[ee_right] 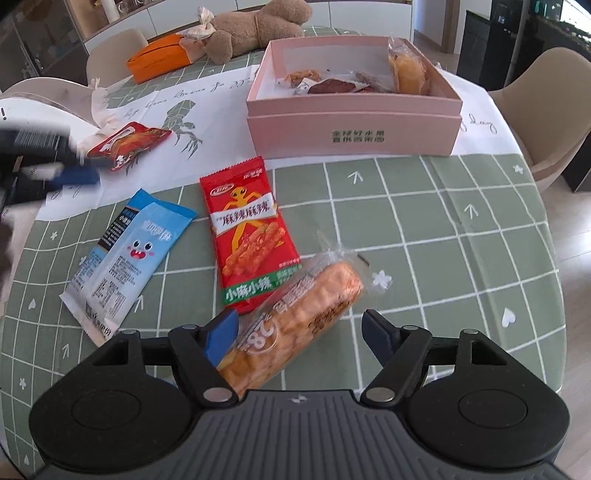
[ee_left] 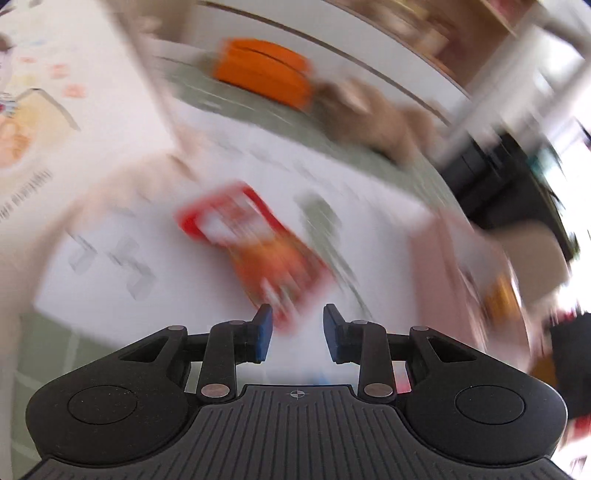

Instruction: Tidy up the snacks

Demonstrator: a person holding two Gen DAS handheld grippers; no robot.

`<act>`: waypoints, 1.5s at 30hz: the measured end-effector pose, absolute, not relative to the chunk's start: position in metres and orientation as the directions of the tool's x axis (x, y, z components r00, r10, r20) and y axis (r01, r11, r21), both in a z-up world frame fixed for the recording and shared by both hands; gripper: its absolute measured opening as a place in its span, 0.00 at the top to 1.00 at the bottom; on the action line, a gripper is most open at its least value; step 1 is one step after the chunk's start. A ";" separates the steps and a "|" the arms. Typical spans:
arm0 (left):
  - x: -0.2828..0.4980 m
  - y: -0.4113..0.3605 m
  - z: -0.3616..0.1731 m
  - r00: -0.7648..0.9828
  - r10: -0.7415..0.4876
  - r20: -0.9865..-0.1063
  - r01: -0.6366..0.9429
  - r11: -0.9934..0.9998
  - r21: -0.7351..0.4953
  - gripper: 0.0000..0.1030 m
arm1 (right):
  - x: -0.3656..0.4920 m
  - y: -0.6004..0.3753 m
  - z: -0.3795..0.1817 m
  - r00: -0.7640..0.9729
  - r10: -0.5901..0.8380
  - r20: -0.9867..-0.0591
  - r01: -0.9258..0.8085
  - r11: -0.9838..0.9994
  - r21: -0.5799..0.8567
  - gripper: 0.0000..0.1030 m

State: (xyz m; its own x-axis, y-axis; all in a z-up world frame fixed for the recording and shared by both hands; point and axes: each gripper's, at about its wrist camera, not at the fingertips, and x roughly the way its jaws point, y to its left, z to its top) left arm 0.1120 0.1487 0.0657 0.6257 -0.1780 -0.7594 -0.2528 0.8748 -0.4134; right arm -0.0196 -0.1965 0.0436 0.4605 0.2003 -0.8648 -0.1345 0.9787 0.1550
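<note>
Left of the pink box [ee_right: 352,127], the left gripper [ee_right: 70,173] hovers blurred by a small red packet [ee_right: 127,146], tongs parted and empty. Nearer, a blue packet [ee_right: 129,258] with a cartoon face and a red packet [ee_right: 249,236] reading "麻辣麻辣" lie lengthwise toward the box. The right gripper [ee_right: 299,332] spreads wide around a clear-wrapped cake [ee_right: 299,317] marked "28", angled toward the box, unclamped. A teddy bear [ee_right: 255,29] lies behind.

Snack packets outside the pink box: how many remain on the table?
4: clear-wrapped cracker pack between the right gripper fingers; tall red packet behind it; blue packet further left; small red packet beside the left gripper.
</note>
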 end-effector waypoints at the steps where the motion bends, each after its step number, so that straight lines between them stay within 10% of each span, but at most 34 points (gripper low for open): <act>1: 0.125 0.158 0.062 0.623 -0.145 -0.769 -0.299 0.864 -0.406 0.68 | -0.021 -0.195 0.044 0.461 0.197 -0.865 -0.142 0.979 0.147 0.28; 8: 0.185 0.162 0.030 0.599 -0.074 -0.797 -0.348 0.873 -0.342 0.56 | -0.026 -0.191 0.049 0.457 0.171 -0.873 -0.180 0.979 0.097 0.28; 17: 0.157 0.064 0.035 0.569 -0.161 -0.806 0.075 0.987 -0.144 0.54 | -0.010 -0.206 0.070 0.550 0.180 -0.816 -0.209 0.975 0.074 0.28; 33: 0.061 0.042 0.059 0.500 -0.378 -0.779 0.104 0.919 -0.379 0.60 | 0.025 -0.192 0.063 0.540 0.190 -0.820 -0.205 0.975 0.091 0.28; 45: 0.003 -0.088 0.042 0.231 -0.451 -0.862 0.564 0.784 -0.259 0.53 | -0.005 -0.259 0.047 0.521 0.104 -0.847 0.016 0.991 0.131 0.28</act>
State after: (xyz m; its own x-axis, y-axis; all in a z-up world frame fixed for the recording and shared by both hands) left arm 0.0035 -0.0876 0.0423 0.2312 -0.4513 -0.8619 0.5636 0.7842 -0.2595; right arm -0.0047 -0.2592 0.0473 0.5214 0.1037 -0.8470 0.0164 0.9912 0.1314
